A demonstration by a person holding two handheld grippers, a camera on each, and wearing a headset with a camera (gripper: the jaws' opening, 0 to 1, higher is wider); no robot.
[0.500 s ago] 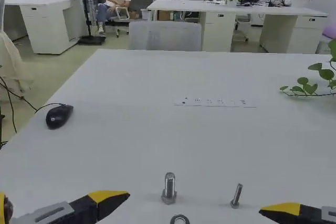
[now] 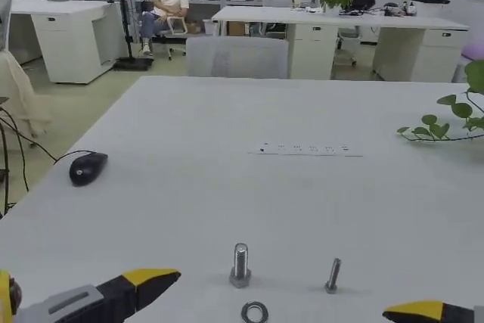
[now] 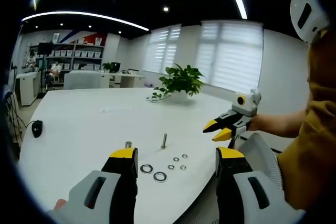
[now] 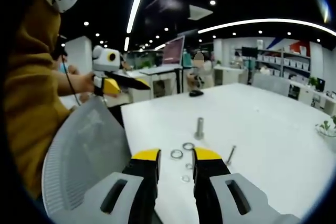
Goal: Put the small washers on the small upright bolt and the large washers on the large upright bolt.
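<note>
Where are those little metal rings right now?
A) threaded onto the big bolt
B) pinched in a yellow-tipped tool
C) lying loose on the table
C: the rings lie flat on the table beside the big bolt and the small bolt, both bare.

Clad in a mustard-yellow top (image 3: 321, 129) and a white rounded headset (image 3: 307, 17) with a dark slot. Left gripper (image 3: 177, 153) and right gripper (image 4: 177, 154) alike: grey shells, black jaws tipped yellow.

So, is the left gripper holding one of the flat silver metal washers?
No, the left gripper stands open and empty, and the flat silver washers lie on the white table.
</note>
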